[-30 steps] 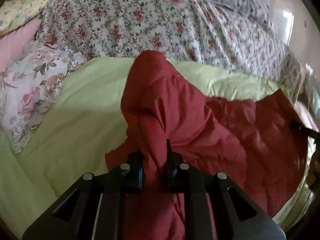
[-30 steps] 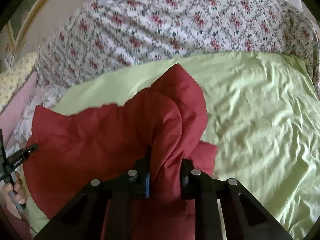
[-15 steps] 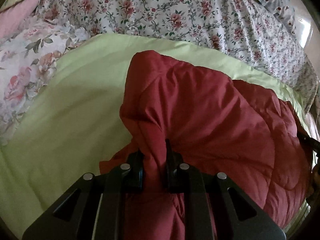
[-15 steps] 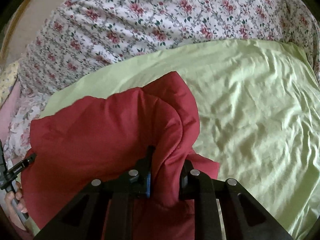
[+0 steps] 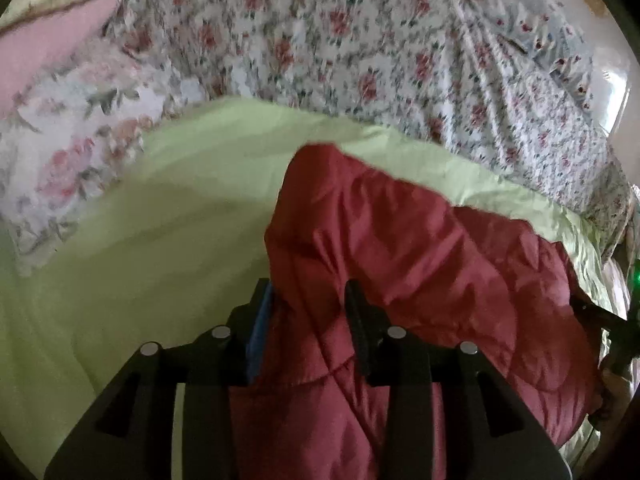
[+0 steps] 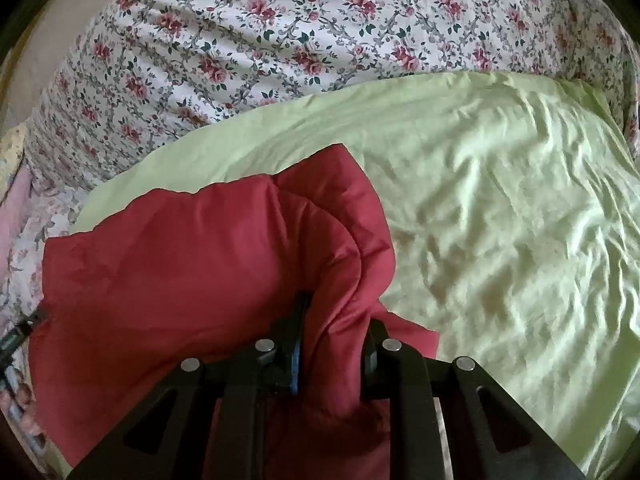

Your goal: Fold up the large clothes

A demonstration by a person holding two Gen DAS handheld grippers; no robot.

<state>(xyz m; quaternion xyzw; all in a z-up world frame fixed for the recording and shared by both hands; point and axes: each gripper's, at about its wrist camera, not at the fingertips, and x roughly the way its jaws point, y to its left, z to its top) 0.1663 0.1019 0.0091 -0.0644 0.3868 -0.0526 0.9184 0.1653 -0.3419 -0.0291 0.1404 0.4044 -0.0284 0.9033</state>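
Left gripper (image 5: 310,300) is opening around the red quilted garment (image 5: 420,264) while right gripper (image 6: 334,344) clamps it; release both corners evenly, edges aligned.

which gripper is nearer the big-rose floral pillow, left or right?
Left. The left gripper, jaws opening around the red quilted garment, works on the garment's pillow-side end; the floral pillow lies across the green sheet. The right gripper grips the far end.
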